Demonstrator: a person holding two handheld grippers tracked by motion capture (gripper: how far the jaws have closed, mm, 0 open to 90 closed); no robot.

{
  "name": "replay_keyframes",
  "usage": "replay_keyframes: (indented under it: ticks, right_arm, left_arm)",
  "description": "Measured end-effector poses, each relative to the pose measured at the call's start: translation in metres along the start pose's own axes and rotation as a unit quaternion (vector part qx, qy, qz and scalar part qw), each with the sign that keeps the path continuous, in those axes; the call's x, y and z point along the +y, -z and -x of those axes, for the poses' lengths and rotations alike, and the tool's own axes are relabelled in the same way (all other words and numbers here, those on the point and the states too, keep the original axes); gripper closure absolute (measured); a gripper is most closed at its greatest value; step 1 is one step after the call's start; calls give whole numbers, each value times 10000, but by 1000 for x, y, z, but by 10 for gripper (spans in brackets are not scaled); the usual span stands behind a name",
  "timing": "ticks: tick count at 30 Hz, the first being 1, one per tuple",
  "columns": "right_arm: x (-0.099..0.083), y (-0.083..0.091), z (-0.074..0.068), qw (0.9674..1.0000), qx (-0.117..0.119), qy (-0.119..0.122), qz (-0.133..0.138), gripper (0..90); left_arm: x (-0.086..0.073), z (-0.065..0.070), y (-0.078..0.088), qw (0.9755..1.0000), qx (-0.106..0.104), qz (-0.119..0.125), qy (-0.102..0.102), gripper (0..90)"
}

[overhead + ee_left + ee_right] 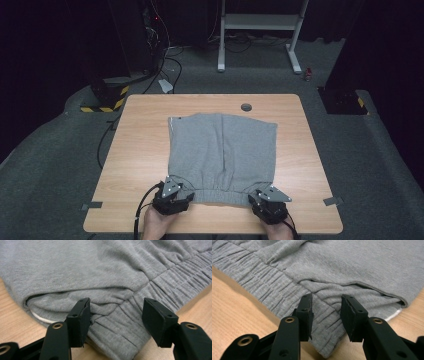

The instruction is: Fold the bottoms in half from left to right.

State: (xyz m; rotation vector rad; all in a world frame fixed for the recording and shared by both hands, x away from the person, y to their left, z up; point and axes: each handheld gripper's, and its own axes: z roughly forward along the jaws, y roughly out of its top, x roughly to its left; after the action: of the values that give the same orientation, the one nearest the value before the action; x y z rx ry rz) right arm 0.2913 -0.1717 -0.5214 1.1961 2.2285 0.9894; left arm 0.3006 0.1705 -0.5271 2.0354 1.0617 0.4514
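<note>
item: grey shorts point(222, 152), sweatshirt-type knit, lying flat at the middle of the wooden table point(140, 150), elastic waistband point(220, 196) along the near edge by the person, leg hems toward the far side. no brand mark, label or writing can be read on the cloth in any view; a small pale spot at the far left hem corner in the high view is too small to make out.

left gripper point(175, 199): at the left end of the waistband. in the left gripper view its jaws stand wide apart, straddling the gathered band corner point(117, 322); the pads do not press the fabric, so it is open with cloth between.

right gripper point(266, 204): at the right end of the waistband. in the right gripper view the jaws are narrower but also apart, the band corner point(325, 315) between them, not pinched.

view notes: the high view gives the whole garment, a round grey grommet point(246, 107) in the tabletop beyond the shorts, tape pieces at the table's near corners, yellow-black hazard striping point(107, 102) on the floor at left, and a white frame point(260, 30) behind. the gripper views add the ribbed gathers of the elastic, a pocket opening with white lining point(41, 319) on the left side, and the same on the right point(393, 315).
</note>
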Motion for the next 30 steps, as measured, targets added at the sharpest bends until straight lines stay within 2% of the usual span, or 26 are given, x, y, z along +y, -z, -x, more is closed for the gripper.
replay_keyframes:
  ticks: [6,22,25,26,28,30]
  right_arm:
    - [-5,7,-3,10000,22,26,-47,616]
    - [-11,15,-6,10000,76,-6,-49,607]
    - [-11,16,-6,9999,126,-65,-12,575]
    - [-10,16,-5,9998,185,-119,-2,548]
    - [-7,18,-5,9995,229,-236,25,524]
    - [-4,21,-8,9994,121,-222,241,525]
  left_arm:
    - [-5,8,5,10000,-29,-8,15,399]
    - [-13,15,13,10000,-74,50,11,399]
    - [-12,14,13,9999,-130,39,72,396]
    - [-11,12,14,9994,-272,25,231,384]
    - [-9,10,17,9990,-354,50,276,370]
    - [-7,9,20,9988,-385,78,297,367]
